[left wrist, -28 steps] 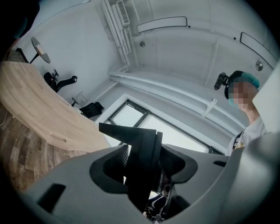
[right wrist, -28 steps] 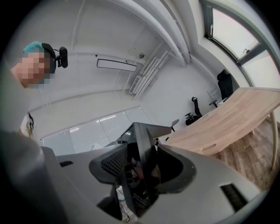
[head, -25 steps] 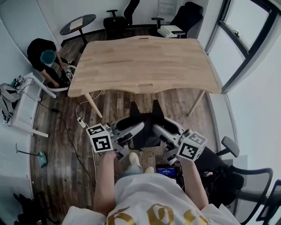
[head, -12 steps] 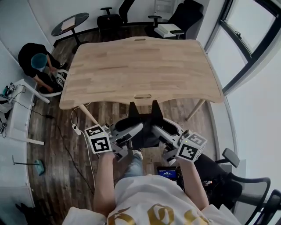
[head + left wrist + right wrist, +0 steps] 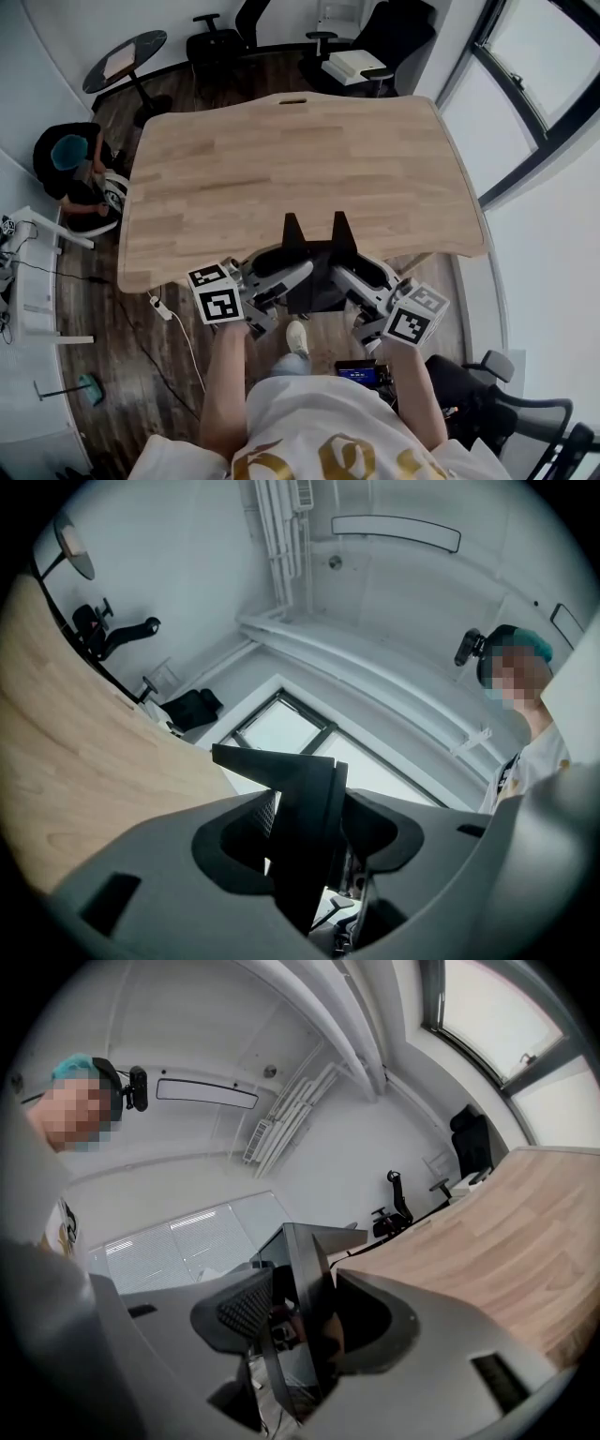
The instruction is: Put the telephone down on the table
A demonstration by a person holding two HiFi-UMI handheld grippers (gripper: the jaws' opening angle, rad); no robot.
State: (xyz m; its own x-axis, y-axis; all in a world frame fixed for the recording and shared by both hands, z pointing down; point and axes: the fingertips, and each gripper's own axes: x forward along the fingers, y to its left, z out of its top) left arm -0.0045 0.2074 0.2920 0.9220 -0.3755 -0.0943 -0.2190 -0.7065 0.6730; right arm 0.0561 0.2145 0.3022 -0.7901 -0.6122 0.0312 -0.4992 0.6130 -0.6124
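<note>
The left gripper and the right gripper each clamp one side of the black telephone. It sits over the near edge of the wooden table; whether it touches the tabletop is unclear. A person crouches left of the table, and black office chairs stand beyond its far edge.

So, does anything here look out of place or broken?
Nothing looks spilled or damaged. The only untidy bit is a white power strip lying loose on the wooden floor, just off the near corner of the table.
</note>
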